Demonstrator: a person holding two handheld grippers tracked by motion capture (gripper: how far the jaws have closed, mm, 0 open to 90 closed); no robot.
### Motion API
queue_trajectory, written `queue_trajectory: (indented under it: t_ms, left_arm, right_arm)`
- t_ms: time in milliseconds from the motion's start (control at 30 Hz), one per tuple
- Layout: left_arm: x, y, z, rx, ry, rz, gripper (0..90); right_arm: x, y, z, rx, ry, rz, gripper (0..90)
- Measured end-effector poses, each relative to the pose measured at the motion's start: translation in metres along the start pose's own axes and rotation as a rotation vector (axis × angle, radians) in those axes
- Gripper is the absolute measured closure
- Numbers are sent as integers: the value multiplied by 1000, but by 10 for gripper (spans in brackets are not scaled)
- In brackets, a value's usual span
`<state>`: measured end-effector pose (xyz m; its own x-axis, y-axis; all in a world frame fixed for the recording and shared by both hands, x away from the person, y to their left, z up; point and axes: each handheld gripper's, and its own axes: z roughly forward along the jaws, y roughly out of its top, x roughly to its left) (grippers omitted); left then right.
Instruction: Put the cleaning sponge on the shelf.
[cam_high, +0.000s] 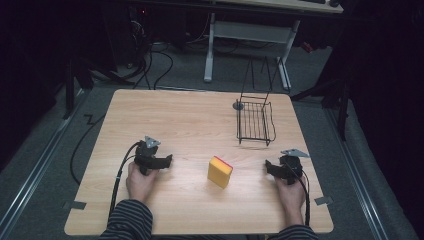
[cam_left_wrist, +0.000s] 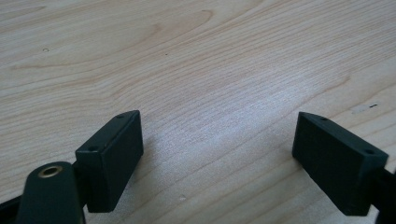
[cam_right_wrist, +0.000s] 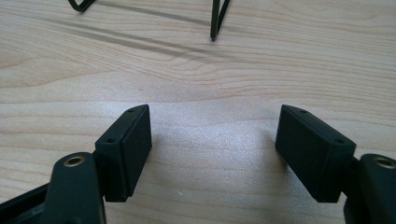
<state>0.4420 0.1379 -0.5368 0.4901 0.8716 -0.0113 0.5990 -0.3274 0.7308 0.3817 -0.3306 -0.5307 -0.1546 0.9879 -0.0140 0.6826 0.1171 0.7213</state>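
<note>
High view: light wooden table (cam_high: 165, 115), yellow rectangular sponge block with red underside (cam_high: 220, 171) at centre-front, between left gripper (cam_high: 161, 161) and right gripper (cam_high: 272, 169) — both apart from it, resting on table. Black wire basket rack (cam_high: 255, 121) well behind, right.

Left gripper view: left gripper (cam_left_wrist: 217, 154) jaws spread wide, nothing between.

Right gripper view: right gripper (cam_right_wrist: 212, 149) jaws spread, empty; rack feet ahead.

Risk — soft sponge may squash or slip if pinched off-centre. No readable writing.
</note>
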Motion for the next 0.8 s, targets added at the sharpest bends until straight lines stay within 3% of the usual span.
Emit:
queue_trajectory:
  t_ms: [433, 600, 667, 800]
  left_arm:
    - [1, 0, 0, 3, -3, 3, 170]
    - [0, 0, 0, 3, -5, 0, 170]
    - [0, 0, 0, 3, -5, 1, 170]
    - [0, 0, 0, 3, -5, 1, 170]
  right_arm:
    - [0, 1, 0, 5, 5, -8, 261]
    - [-1, 2, 0, 12, 13, 12, 268]
    - [-3, 2, -2, 11, 34, 43, 285]
    - [-3, 3, -8, -11, 44, 43, 295]
